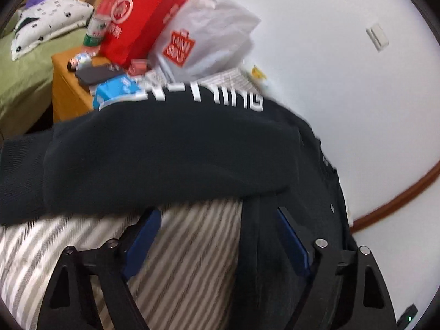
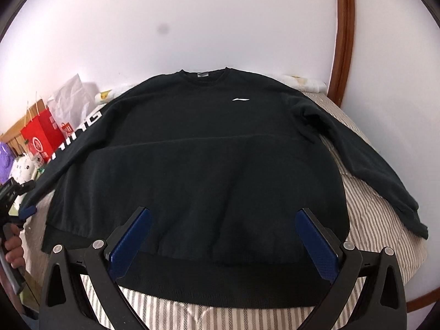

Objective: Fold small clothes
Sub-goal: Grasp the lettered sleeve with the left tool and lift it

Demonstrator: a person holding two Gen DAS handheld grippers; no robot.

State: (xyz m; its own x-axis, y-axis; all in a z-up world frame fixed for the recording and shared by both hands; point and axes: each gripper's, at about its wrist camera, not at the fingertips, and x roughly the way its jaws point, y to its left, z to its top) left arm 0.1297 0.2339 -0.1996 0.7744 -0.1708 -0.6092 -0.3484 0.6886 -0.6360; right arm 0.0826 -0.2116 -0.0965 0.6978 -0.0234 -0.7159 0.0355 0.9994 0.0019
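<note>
A black sweatshirt with a small white chest logo lies front up on the striped bed, both sleeves spread out. Its left sleeve with white lettering fills the left wrist view. My left gripper is open, its blue pads just below the sleeve, near the sleeve cuff; it shows at the left edge of the right wrist view. My right gripper is open and empty, hovering over the sweatshirt's hem near the bed's front edge.
The striped bedspread lies under the sweatshirt. A wooden side table beside the bed holds a red bag, a white shopping bag and small items. A white wall stands behind, with a brown door frame at the right.
</note>
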